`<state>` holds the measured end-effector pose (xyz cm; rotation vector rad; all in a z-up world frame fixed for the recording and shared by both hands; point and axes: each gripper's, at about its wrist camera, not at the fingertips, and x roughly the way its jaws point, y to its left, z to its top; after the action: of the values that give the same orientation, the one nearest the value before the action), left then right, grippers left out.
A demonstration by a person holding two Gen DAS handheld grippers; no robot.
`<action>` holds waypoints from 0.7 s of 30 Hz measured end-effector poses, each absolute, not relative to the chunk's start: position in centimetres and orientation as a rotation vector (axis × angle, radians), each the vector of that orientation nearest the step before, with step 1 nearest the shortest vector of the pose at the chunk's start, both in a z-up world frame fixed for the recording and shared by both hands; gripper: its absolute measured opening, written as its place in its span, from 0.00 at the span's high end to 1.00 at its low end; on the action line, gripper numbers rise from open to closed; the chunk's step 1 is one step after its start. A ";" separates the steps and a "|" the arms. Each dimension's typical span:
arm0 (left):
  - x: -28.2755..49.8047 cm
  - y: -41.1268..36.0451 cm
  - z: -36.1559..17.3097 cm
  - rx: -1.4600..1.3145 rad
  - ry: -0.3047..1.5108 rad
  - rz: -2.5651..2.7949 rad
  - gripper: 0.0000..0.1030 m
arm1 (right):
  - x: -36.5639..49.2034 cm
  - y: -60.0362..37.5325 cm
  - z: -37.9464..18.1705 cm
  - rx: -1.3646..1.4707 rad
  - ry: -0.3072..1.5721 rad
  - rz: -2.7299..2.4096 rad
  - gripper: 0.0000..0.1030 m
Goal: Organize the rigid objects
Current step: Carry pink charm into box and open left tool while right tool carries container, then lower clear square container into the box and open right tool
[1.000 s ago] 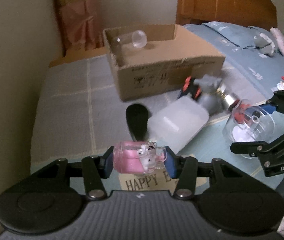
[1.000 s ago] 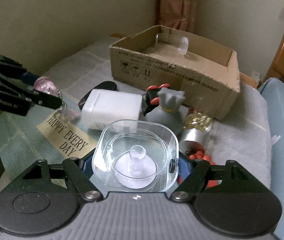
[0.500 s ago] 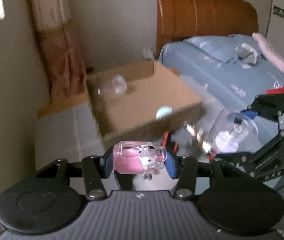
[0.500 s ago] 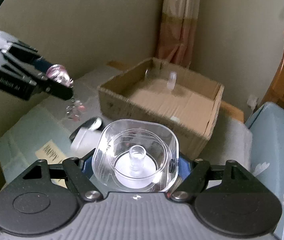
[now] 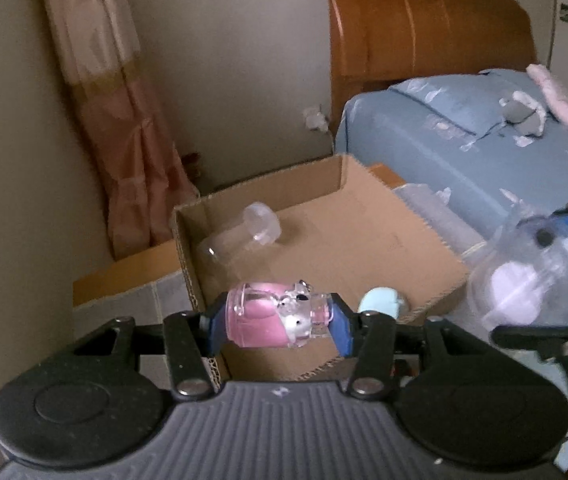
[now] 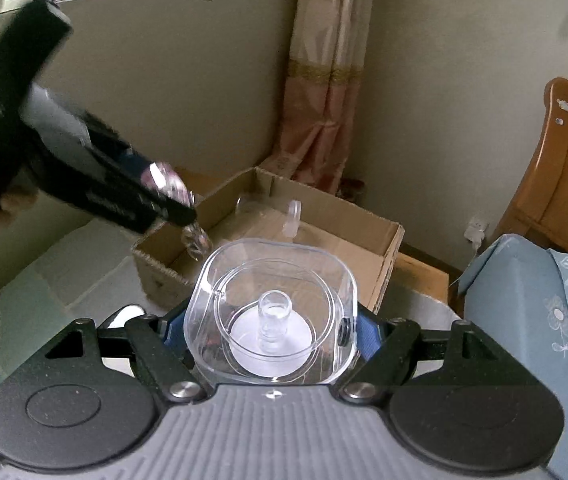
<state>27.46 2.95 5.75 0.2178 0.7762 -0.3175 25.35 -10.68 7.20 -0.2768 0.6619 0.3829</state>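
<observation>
From the left wrist camera, the left claw (image 5: 276,322) is closed on a small pink and clear bottle (image 5: 274,316) lying crosswise between its blue pads, with a tiny white cat figure on its front. It is held up over the near wall of an open cardboard box (image 5: 363,236). A clear plastic jar (image 5: 244,232) lies on its side in the box's far left corner, and a pale blue rounded thing (image 5: 379,300) shows at the near edge. At the right of the frame the right claw (image 5: 539,276) appears blurred, gripping a clear container (image 5: 531,284). A bed (image 5: 463,160) with blue bedding and a wooden headboard (image 5: 423,28) stands behind, and a pink curtain (image 5: 116,120) hangs on the left.

From the right wrist camera, the right claw (image 6: 271,330) is clamped on the sides of the clear container (image 6: 271,312), squarish with rounded corners, a round insert and a small central post inside. It is held in front of the cardboard box (image 6: 379,256), above the grey desk (image 6: 84,252). The left claw (image 6: 168,194) reaches in from the upper left, the pink bottle (image 6: 160,180) at its tip above the box's left corner.
</observation>
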 end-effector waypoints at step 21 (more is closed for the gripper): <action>22.6 7.5 2.6 0.139 0.713 -0.247 0.06 | 32.7 -9.4 5.7 -0.267 0.756 0.345 0.21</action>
<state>22.55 7.53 2.56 0.1386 0.7128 -0.2474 32.68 -9.37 5.74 -0.2665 0.7562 0.3455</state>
